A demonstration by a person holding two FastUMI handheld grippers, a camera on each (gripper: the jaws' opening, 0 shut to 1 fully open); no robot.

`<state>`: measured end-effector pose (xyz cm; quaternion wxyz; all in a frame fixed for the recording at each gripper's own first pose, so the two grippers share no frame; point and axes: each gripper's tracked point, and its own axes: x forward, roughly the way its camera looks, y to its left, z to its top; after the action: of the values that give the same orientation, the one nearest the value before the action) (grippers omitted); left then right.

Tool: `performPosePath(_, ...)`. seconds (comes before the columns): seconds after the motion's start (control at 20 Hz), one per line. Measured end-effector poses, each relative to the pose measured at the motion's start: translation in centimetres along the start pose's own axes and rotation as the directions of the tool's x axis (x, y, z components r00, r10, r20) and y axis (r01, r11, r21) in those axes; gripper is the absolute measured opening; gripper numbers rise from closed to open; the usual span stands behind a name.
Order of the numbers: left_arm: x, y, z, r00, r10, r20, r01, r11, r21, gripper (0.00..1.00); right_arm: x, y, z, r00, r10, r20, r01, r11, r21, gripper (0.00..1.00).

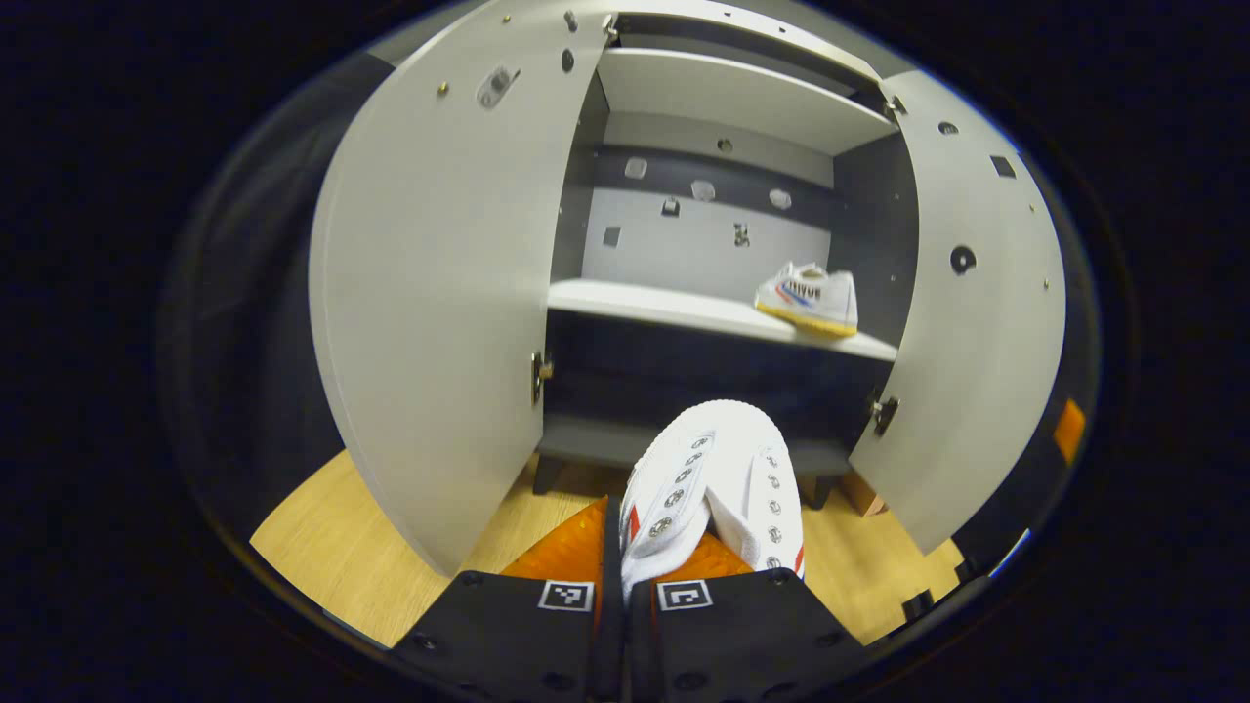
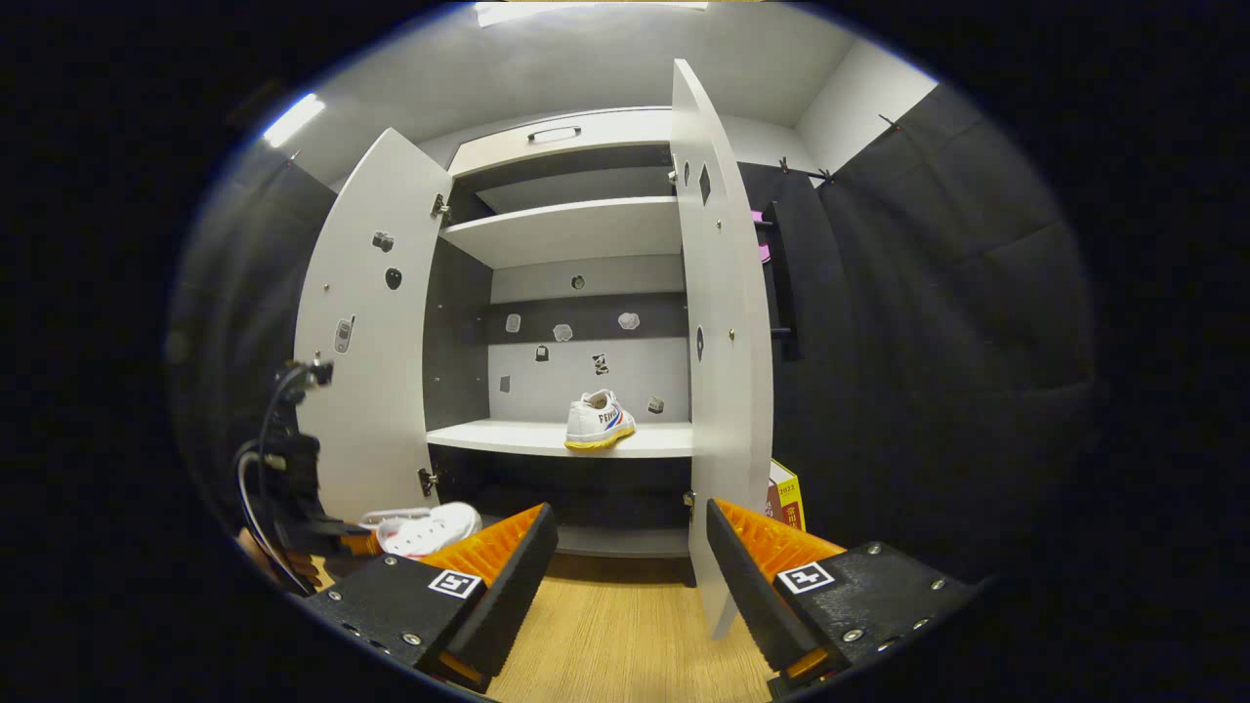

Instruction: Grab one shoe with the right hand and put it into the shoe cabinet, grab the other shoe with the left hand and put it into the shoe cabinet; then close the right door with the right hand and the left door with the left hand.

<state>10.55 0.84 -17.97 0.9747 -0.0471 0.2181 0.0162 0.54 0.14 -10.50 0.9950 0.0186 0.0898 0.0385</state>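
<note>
In the left gripper view, the left gripper (image 1: pixel 625 561) is closed on a white shoe (image 1: pixel 718 483), both fingers pressing its near end, the toe pointing away toward the shoe cabinet (image 1: pixel 723 98). The shoe hangs above the wooden floor (image 1: pixel 322 547), just in front of the cabinet's dark lower part. Beyond it, the left door (image 1: pixel 430 293) and the right door (image 1: pixel 977 312) both stand wide open. On the middle shelf (image 1: pixel 645 303), at its right end near the inner wall, sits the other shoe (image 1: pixel 809 298), white with a yellowish sole.

In the right gripper view, the right gripper (image 2: pixel 630 571) hovers over the floor with its fingers spread apart and nothing between them. To its near left, the left gripper (image 2: pixel 293 508) shows holding the white shoe (image 2: pixel 430 527) low by the left door (image 2: pixel 366 342). Farther off, the other shoe (image 2: pixel 599 422) rests on the shelf (image 2: pixel 527 439), beside the open right door (image 2: pixel 723 322). A small box (image 2: pixel 786 498) stands on the floor behind that door.
</note>
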Motion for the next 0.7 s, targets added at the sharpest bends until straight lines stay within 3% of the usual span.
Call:
performPosePath(0.25, 1.0, -1.6, 11.6, 0.992, 0.013, 0.125, -0.011, 1.0, -0.012, 0.1, -0.3, 0.0, 0.3, 1.0, 0.001, 0.006, -0.001, 1.0, 0.006, 0.94)
performPosePath(0.4, 7.4, -4.0, 16.1, 0.997, -0.037, 0.069, 0.04, 0.998, -0.044, 0.1, -0.6, -0.5, 0.5, 1.0, -0.012, 0.007, 0.012, 1.0, -0.002, 0.94)
performPosePath(0.5, 12.2, -5.4, 16.9, 0.999, -0.047, 0.007, 0.047, 0.998, -0.05, 0.1, -1.0, -1.1, 0.5, 0.999, -0.035, 0.006, 0.035, 0.999, -0.01, 0.94)
performPosePath(0.7, 21.1, -6.6, 15.5, 0.991, 0.011, -0.137, -0.016, 0.999, -0.031, 0.1, -1.5, -2.4, 0.4, 0.997, -0.074, -0.005, 0.074, 0.997, -0.002, 0.94)
